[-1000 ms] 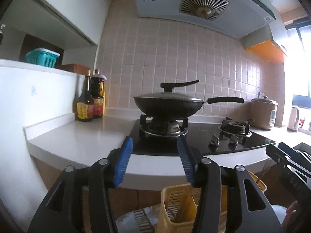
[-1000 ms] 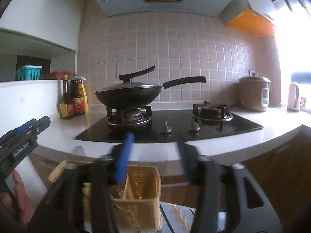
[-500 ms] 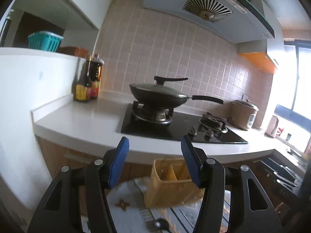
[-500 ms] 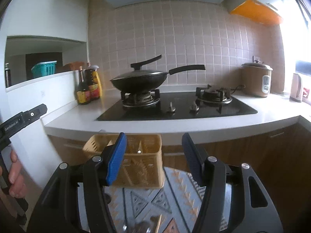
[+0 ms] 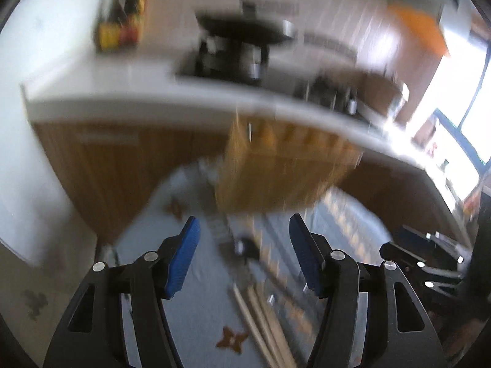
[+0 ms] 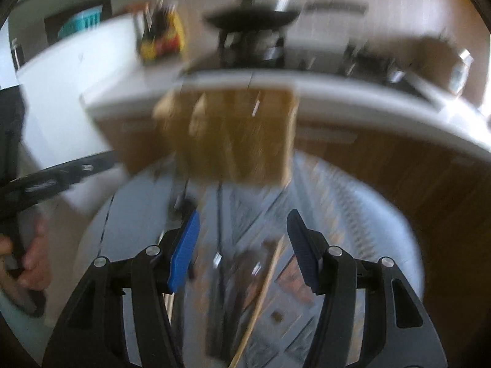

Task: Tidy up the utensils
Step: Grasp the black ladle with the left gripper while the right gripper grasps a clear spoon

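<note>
Both views are heavily smeared by motion, and both are now pitched downward: where the tiled wall and the range hood filled the frames a second ago, the patterned mat (image 5: 196, 316) on the desk is now seen below the grippers. The left gripper (image 5: 244, 253) is held above this mat with its blue fingers (image 5: 181, 260) apart; its jaws have just been opening, and nothing is seen between them. The right gripper (image 6: 242, 247) is likewise held with its fingers (image 6: 183, 253) apart and nothing clamped. The yellow utensil basket (image 5: 282, 168), glimpsed only at the bottom edge of the earlier frames, is now seen near mid-frame, standing on the far part of the mat just in front of the white kitchen counter (image 5: 138, 98). The loose utensils are seen lying flat on the mat nearer the cameras: pale wooden chopsticks (image 5: 260, 322) below the left gripper, and in the right wrist view a long wooden stick (image 6: 260, 294) with darker pieces beside it (too blurred to be told apart). The wok (image 6: 251, 18) on the stove and the sauce bottles (image 6: 159, 36) have been pushed to the top of the frames. At the left edge of the right wrist view a hand (image 6: 33, 257) is seen on the handle of the other gripper.
</note>
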